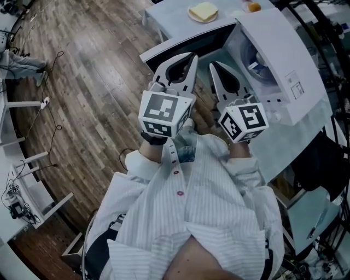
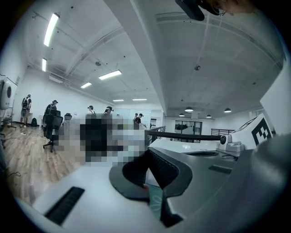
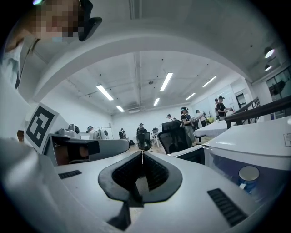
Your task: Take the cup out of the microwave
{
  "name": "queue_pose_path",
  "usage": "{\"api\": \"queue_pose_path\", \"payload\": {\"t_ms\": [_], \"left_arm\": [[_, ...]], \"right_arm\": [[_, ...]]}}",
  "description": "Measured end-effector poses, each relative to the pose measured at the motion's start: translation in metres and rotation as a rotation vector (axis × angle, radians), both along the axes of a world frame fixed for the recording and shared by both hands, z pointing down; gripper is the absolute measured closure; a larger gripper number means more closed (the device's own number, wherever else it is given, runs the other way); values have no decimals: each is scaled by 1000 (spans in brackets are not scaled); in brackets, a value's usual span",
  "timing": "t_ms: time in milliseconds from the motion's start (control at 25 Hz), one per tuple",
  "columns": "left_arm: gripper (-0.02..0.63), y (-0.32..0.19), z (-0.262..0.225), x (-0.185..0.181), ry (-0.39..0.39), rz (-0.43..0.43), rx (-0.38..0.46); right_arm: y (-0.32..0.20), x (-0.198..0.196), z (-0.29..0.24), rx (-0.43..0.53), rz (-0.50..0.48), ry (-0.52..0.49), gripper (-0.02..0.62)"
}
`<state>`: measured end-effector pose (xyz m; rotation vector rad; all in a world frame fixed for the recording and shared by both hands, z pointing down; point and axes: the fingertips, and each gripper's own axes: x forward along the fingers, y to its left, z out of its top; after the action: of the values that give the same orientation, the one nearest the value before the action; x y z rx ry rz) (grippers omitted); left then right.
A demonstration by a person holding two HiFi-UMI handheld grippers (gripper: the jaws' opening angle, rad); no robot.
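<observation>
Holding left tongs point(image 1: 191, 59) and right tongs point(image 1: 214, 66) clenched, empty, level, I reckon I'm only lining up: the cup point(image 3: 248, 175) sits inside the open microwave point(image 1: 284, 49), right of both.

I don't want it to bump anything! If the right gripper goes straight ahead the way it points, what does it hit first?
Most likely the open door of the microwave, which stands across the path just beyond the right gripper. Depth is unclear, so it might pass over it.

Your pale table point(image 1: 164, 22) carries the open microwave point(image 1: 279, 60). Beyond it sit a plate point(image 1: 191, 16) of bread point(image 1: 204, 10) and something orange point(image 1: 253, 7).
</observation>
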<state>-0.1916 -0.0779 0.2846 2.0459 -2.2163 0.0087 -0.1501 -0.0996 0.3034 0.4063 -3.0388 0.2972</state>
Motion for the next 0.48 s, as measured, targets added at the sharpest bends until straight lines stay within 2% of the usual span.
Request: {"api": "queue_pose_path", "payload": {"t_ms": [480], "left_arm": [[598,-58,-3,17,15,183,6]], "right_arm": [[-47,22,1,-11,181,18,561]]}}
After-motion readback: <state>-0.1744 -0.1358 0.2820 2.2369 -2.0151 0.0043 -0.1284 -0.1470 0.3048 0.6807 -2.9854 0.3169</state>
